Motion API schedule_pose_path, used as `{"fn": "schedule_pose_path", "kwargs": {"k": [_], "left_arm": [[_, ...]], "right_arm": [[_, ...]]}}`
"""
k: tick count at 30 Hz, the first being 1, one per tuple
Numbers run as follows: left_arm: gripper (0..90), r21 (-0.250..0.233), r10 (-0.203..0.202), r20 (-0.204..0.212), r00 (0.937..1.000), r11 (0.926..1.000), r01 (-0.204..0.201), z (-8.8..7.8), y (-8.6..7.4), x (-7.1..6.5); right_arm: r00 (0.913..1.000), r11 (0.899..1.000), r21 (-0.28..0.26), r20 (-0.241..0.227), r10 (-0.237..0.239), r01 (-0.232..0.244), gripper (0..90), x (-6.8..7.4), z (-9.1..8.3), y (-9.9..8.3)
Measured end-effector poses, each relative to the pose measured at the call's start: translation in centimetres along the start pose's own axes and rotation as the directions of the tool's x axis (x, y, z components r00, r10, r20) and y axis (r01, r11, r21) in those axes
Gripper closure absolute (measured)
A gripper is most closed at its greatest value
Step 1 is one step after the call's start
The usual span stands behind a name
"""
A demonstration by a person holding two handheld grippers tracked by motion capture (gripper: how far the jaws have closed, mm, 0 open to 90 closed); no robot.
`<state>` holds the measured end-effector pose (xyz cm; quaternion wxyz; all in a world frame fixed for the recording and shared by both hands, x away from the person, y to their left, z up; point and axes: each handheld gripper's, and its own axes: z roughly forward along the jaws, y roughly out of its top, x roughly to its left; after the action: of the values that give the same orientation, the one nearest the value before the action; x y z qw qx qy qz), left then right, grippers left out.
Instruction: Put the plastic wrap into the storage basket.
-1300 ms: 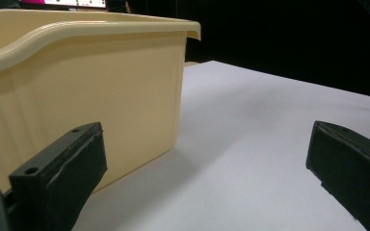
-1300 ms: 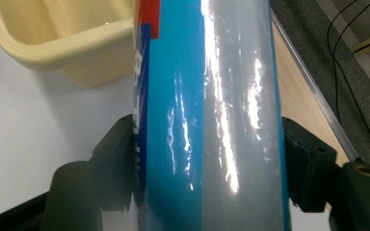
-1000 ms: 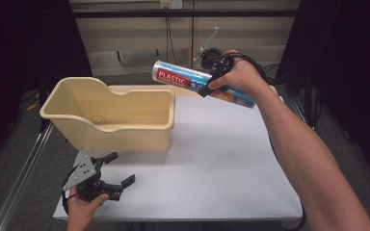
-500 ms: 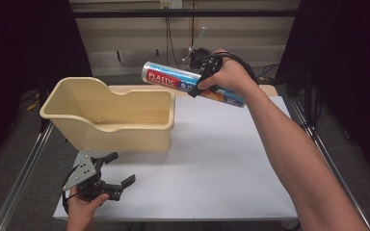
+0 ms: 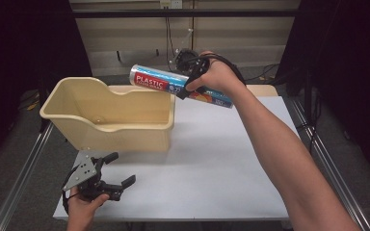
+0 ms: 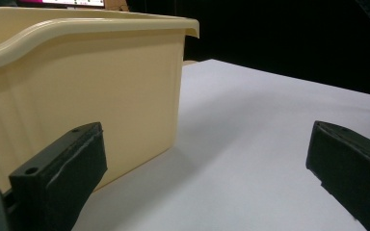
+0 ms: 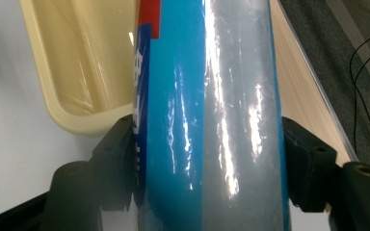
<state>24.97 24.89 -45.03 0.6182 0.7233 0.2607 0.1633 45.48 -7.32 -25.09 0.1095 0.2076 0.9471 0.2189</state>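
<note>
Right gripper is clamped on the roll; left gripper sits apart. Clear the tub's rim, level the roll, then drop.

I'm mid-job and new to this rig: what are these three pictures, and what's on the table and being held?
There is no robot: a person holds a hand-held gripper in each hand. The high view looks down on the white table; the other two views ride on the grippers and look along their black jaws. A cream bin stands on the table. The right hand-held gripper is shut on a roll of plastic wrap, held in the air by the bin's right end. The left hand-held gripper rests open near the table's front edge, holding nothing.
</note>
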Motion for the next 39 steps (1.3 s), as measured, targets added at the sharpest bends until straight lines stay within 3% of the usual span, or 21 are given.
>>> {"fn": "schedule_pose_path", "kwargs": {"k": [4,6,7,9,10,32,39], "left_arm": [[0.3,0.007,0.006,0.005,1.0000,1.0000,-0.006,0.0,0.0,0.0],[0.3,-0.012,-0.001,-0.017,0.9999,0.9999,0.001,0.1,-0.1,-0.1],[0.3,0.002,0.003,0.000,1.0000,1.0000,-0.003,0.0,0.0,0.0],[0.3,-0.003,-0.001,-0.005,1.0000,1.0000,0.000,0.0,0.0,0.0],[0.3,0.002,0.018,-0.008,0.9998,0.9998,-0.018,-0.1,0.0,0.1],[0.3,0.009,0.010,-0.006,0.9999,0.9999,-0.010,0.0,-0.1,-0.2],[0.3,0.012,0.008,0.001,1.0000,0.9999,-0.008,0.0,-0.1,-0.1]], "right_arm": [[0.9999,1.000,-0.006,-0.009,-0.010,0.010,31.9,0.2,0.5,0.6],[0.9998,1.000,-0.008,-0.012,-0.018,0.018,31.8,0.3,0.7,0.7],[0.9999,1.000,-0.009,-0.012,-0.012,0.012,31.9,0.4,0.8,0.8],[0.9997,1.000,-0.004,-0.016,-0.018,0.018,31.9,0.5,1.1,1.0],[0.9996,1.000,-0.010,-0.015,-0.025,0.025,31.9,0.6,1.4,1.2],[0.9980,0.999,-0.001,-0.041,-0.048,0.048,31.9,1.6,4.1,3.1],[0.9953,0.997,0.010,-0.056,-0.079,0.080,31.9,2.1,5.3,3.9]]}}
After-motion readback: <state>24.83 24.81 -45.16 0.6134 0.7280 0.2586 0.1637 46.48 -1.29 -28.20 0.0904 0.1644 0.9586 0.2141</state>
